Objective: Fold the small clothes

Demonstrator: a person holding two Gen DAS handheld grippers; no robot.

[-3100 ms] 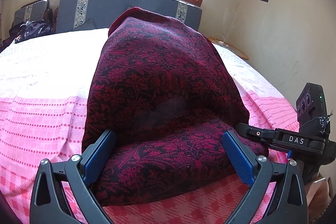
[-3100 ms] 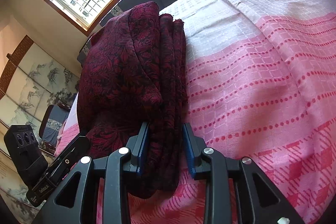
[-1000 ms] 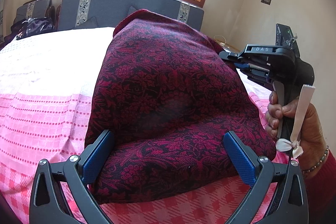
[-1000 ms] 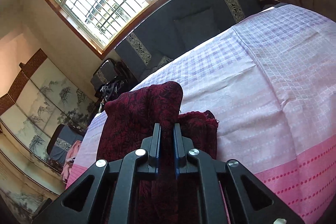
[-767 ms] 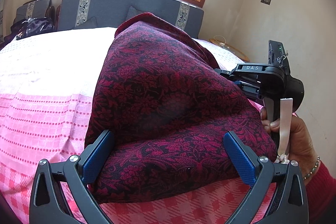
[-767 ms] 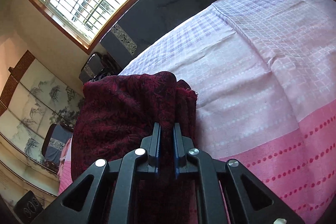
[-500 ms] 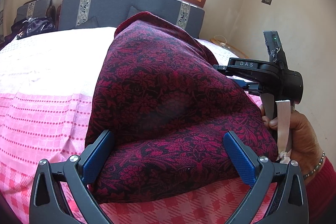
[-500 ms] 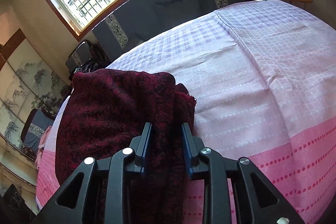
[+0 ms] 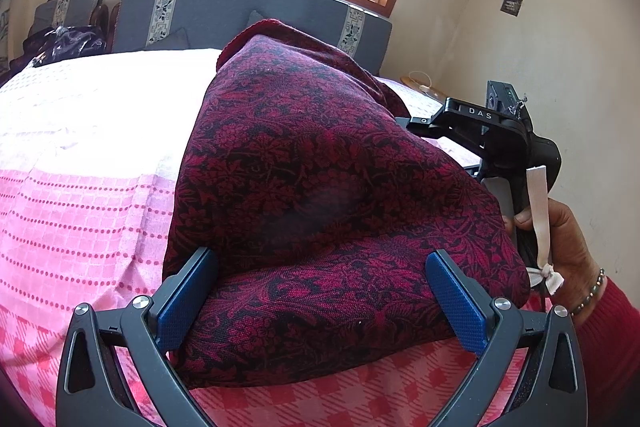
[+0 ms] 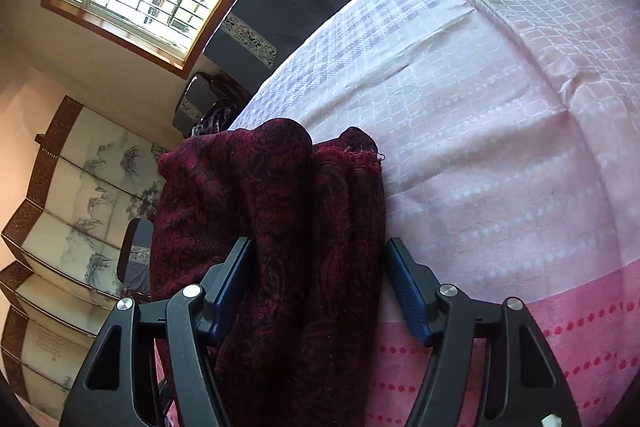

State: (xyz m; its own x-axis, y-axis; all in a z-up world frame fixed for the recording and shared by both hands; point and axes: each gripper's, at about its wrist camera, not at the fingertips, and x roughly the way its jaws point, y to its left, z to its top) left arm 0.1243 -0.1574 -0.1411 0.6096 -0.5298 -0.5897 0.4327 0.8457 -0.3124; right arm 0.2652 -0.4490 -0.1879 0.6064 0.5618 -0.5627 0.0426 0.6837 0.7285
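From the left wrist, the left gripper (image 9: pixel 320 297) stays spread wide around the near end of the folded maroon cloth (image 9: pixel 320 187), which lies bundled on the pink bedspread (image 9: pixel 80 219), gripping nothing; the right hand (image 9: pixel 560 239) works its tool alongside. From the right wrist, the right gripper (image 10: pixel 320 283), clamped on the cloth's layered edge a second ago, now stands open, the layers loose between its pads. The fold looks set down and released.
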